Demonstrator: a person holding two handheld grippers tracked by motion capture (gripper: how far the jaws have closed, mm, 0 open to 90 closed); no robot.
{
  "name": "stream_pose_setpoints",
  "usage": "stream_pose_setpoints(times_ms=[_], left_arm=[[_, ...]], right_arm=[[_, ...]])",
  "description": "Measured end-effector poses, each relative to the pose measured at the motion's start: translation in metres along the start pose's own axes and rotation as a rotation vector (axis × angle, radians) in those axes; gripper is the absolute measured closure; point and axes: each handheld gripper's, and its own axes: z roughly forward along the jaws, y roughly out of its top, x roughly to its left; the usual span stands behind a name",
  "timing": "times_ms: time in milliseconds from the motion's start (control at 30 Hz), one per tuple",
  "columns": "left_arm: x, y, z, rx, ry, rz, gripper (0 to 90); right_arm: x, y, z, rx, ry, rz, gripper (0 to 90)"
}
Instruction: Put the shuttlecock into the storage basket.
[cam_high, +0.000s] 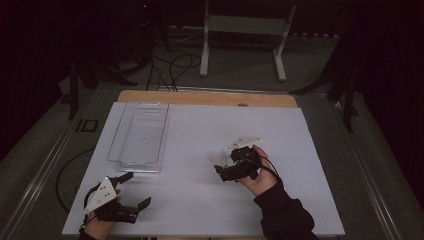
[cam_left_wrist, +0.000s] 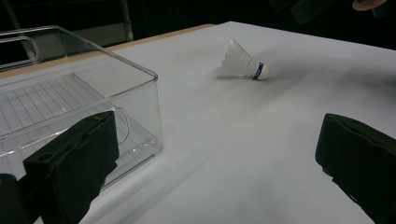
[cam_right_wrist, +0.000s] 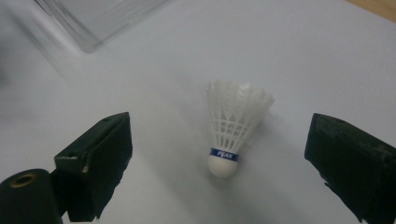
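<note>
With its jaws spread wide, our right gripper (cam_high: 226, 165) sits just short of the white shuttlecock (cam_right_wrist: 231, 128), which lies on its side on the white table (cam_high: 200, 200) (blue band, cork end toward us). Our left gripper (cam_high: 134, 190) is wide open too, near the clear bin (cam_left_wrist: 79, 112).

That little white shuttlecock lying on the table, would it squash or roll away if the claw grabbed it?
The shuttlecock looks very light, so a nudge would probably send it skidding. Its thin lattice skirt likely bends under a hard squeeze. Lying on its side, it would probably roll in a curve around its rounded cork end, not straight. The right claw is open around it.
</note>
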Motion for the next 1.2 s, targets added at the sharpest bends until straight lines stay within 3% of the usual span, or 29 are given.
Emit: stream_pose_setpoints(times_ms=[133, 233, 333, 767, 1200], left_arm=[[0.0, 0.0, 0.0, 0.0, 0.0, 0.001, 0.1], [0.0, 0.0, 0.0, 0.0, 0.0, 0.001, 0.1], [0.0, 0.0, 0.0, 0.0, 0.0, 0.002, 0.1], [0.0, 0.0, 0.0, 0.0, -0.001, 0.002, 0.1], [0.0, 0.0, 0.0, -0.001, -0.001, 0.001, 0.1]], right_arm=[[0.001, -0.001, 0.004, 0.021, -0.001, 0.003, 7.9], [0.001, -0.002, 0.009, 0.068, -0.004, 0.043, 7.9], [0.001, -0.002, 0.012, 0.08, -0.008, 0.057, 7.9], [0.004, -0.002, 0.019, 0.126, -0.009, 0.05, 7.9], [0.003, 0.0, 0.027, 0.184, -0.01, 0.083, 7.9]])
